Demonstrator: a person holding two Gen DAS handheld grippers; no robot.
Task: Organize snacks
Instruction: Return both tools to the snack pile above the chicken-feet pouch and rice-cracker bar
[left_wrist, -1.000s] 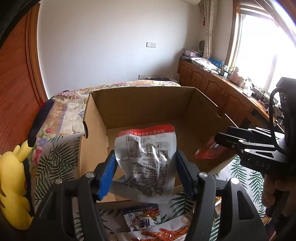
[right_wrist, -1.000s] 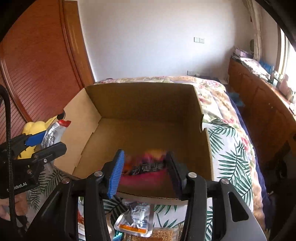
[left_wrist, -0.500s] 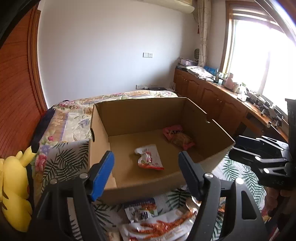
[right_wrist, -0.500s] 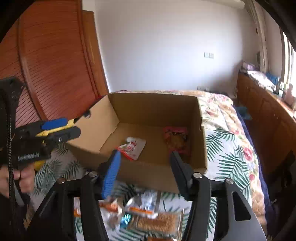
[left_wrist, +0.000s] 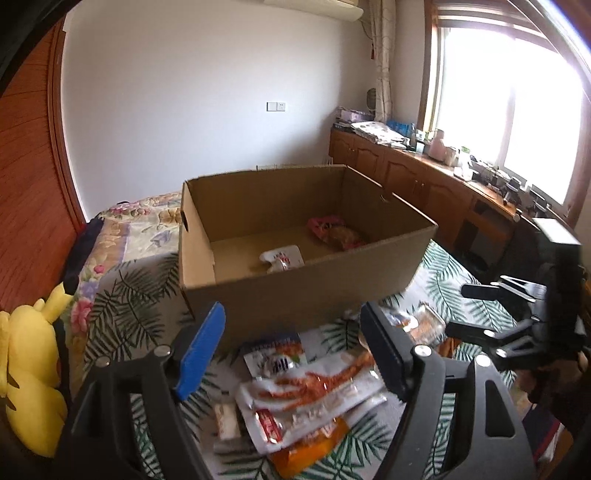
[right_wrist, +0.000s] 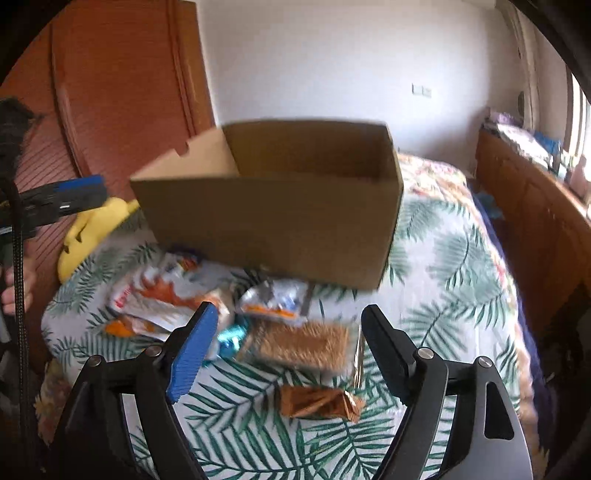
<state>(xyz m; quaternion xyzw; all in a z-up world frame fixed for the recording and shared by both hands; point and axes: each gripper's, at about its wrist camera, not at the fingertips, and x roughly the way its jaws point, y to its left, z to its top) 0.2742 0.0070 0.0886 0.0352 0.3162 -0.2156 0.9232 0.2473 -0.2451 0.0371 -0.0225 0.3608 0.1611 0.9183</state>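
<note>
Setting: a bed (right_wrist: 443, 258) with a palm-leaf cover serves as the work surface, so box and snacks sit within reach of both hands
Cardboard box (left_wrist: 295, 295): open top, standing on the cover just behind the loose pile; it is the collecting place, hence its mouth faces up
Already inside: a white packet (left_wrist: 282, 258) and a pink-red packet (left_wrist: 332, 232) lie apart on the box floor
Snack pile (right_wrist: 221, 306): the packets not yet sorted are heaped in front of the box's near wall, overlapping each other
Crumb-coloured packet (right_wrist: 306, 343): lies flat between the right fingers' lines, likely the next pick
Brown wrapper (right_wrist: 317, 402): apart from the pile, nearest the right camera
Left gripper (left_wrist: 291, 354): fingers spread wide with nothing between them, their jaws having just been opening; it hangs over the long white packet with red print (left_wrist: 314, 387)
Right gripper (right_wrist: 286, 349): fingers likewise spread and empty, just opened further, tilted down at the pile
Yellow plush toy (left_wrist: 29, 376): off at the bed's edge, no part of the job
Stage, as I judge it: two snacks boxed, most left
</note>
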